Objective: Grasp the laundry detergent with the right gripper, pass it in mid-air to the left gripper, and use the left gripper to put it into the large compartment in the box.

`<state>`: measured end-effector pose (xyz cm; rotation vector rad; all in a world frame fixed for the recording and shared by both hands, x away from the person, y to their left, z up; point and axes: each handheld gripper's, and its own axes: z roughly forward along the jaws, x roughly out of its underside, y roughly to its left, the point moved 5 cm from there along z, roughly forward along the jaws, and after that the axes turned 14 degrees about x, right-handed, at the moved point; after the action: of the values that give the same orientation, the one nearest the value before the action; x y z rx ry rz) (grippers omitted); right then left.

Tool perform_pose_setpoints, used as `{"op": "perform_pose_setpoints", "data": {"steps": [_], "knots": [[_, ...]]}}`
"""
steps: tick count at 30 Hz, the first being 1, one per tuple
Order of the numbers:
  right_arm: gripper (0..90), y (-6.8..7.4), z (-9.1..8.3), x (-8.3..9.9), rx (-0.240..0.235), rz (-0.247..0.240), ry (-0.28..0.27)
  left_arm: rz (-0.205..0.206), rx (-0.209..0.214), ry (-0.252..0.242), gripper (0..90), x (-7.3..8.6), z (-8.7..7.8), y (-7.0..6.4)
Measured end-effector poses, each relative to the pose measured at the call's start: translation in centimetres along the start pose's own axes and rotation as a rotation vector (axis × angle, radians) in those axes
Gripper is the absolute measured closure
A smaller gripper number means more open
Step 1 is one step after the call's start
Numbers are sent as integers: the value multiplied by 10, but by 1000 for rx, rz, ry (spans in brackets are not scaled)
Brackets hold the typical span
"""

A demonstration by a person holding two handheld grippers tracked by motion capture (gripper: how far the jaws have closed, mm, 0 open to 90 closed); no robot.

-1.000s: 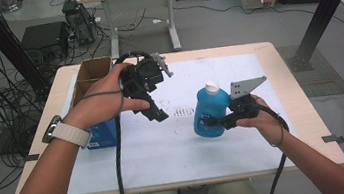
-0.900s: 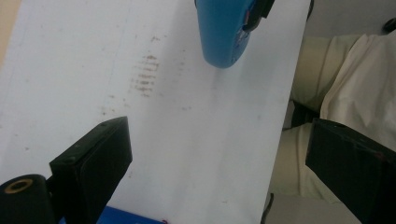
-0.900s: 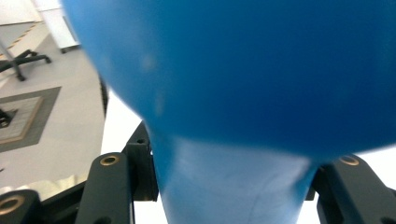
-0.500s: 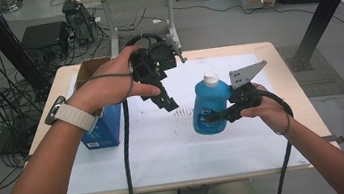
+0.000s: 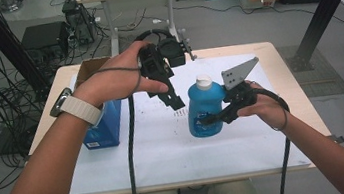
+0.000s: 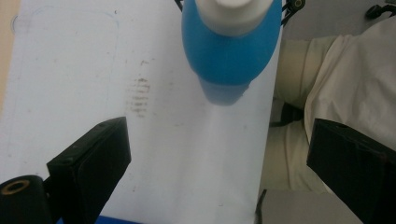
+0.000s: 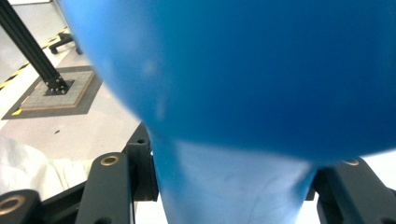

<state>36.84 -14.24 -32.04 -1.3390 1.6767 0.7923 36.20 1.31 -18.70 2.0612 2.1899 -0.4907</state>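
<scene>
The right gripper (image 5: pixel 209 118) clamps the blue bottle (image 5: pixel 205 109) at its narrow waist, holding it upright over the white sheet (image 5: pixel 166 148) near the middle of the worktop (image 5: pixel 287 71); whether its base touches the sheet cannot be told. In the right gripper view the 2 jaws sit tight against the waist on either side. The white cap (image 5: pixel 203 81) is on. The left gripper (image 5: pixel 172 97) hovers just up and left of the cap, jaws spread wide and holding nothing; the left gripper view looks down on the cap between them.

Judged from this, the bottle is secured and the cap is what remains, probably a grasp and twist. The left gripper has open air around the cap. The blue box (image 5: pixel 104 123) stands at the sheet's left edge, well apart, and the bottle sits far from every worktop edge.
</scene>
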Motion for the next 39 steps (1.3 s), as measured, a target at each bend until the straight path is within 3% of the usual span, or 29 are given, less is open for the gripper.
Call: {"op": "perform_pose_setpoints", "data": {"steps": [12, 19, 31, 39], "knots": [[429, 3, 11, -7, -39, -44, 27, 5, 16, 10, 57, -5, 3, -2], [429, 7, 19, -9, -62, -38, 41, 10, 25, 13, 54, -6, 5, -2], [429, 9, 29, -11, -70, -68, 55, 14, 25, 19, 51, -11, 9, -1], [429, 11, 32, -10, -70, -64, 69, 14, 26, 28, 51, -14, 13, 1]]}}
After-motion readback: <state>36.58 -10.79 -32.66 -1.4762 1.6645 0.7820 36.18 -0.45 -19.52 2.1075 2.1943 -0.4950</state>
